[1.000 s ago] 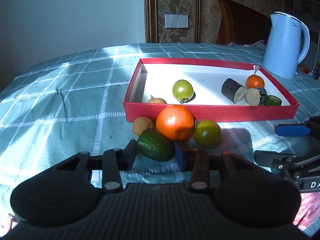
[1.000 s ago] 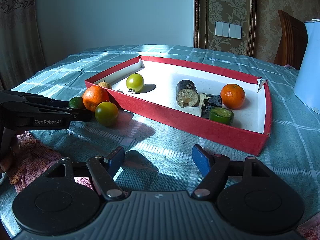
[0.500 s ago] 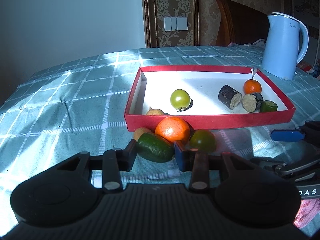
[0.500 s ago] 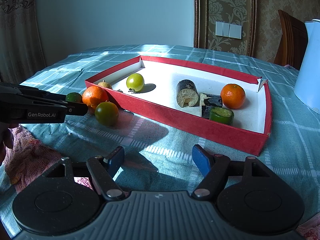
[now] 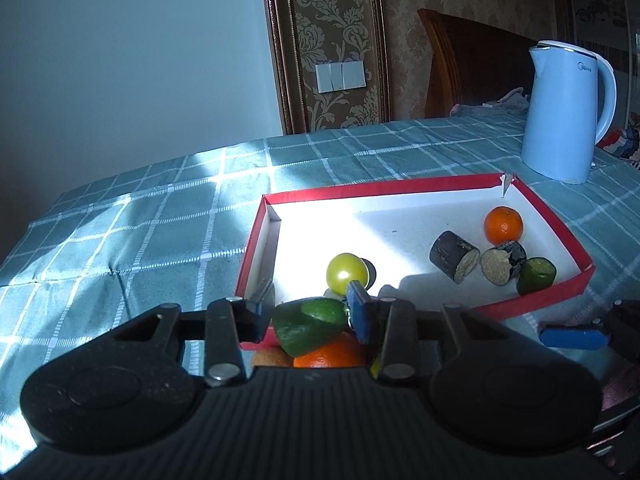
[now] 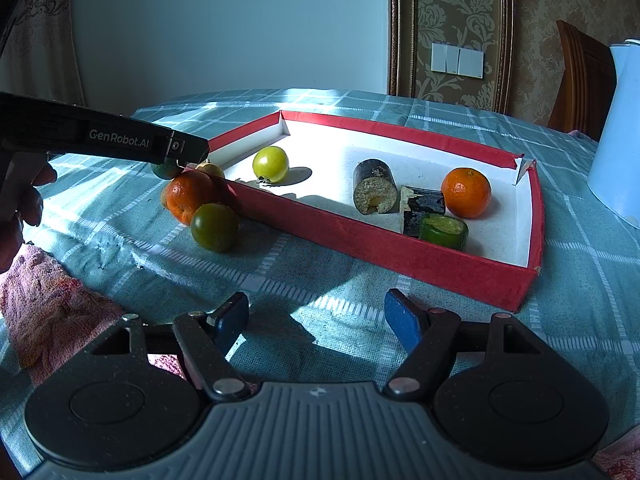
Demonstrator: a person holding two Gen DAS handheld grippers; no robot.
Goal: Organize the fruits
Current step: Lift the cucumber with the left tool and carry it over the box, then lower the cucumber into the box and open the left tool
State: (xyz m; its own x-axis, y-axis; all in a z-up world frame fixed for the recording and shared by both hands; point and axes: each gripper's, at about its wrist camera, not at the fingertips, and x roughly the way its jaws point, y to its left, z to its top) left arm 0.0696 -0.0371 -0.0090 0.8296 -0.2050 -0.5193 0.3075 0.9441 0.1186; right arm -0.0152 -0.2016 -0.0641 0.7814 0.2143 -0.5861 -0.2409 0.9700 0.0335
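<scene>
Left wrist view: left gripper is clamped on a glossy dark-green cucumber chunk, held just above the near-left edge of the matte red cardboard tray, over a dimpled orange.

Right wrist view: right gripper points down at the checked tablecloth, blue pads apart, empty. A smooth green tomato sits near the tray's left wall.

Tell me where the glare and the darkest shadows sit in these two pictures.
Left wrist view: sunlight blows out the white floor of the red tray near the green tomato; the gripper body is near black. Right wrist view: same glare in the tray, hard shadows on the tablecloth, straight edges bowed.
</scene>
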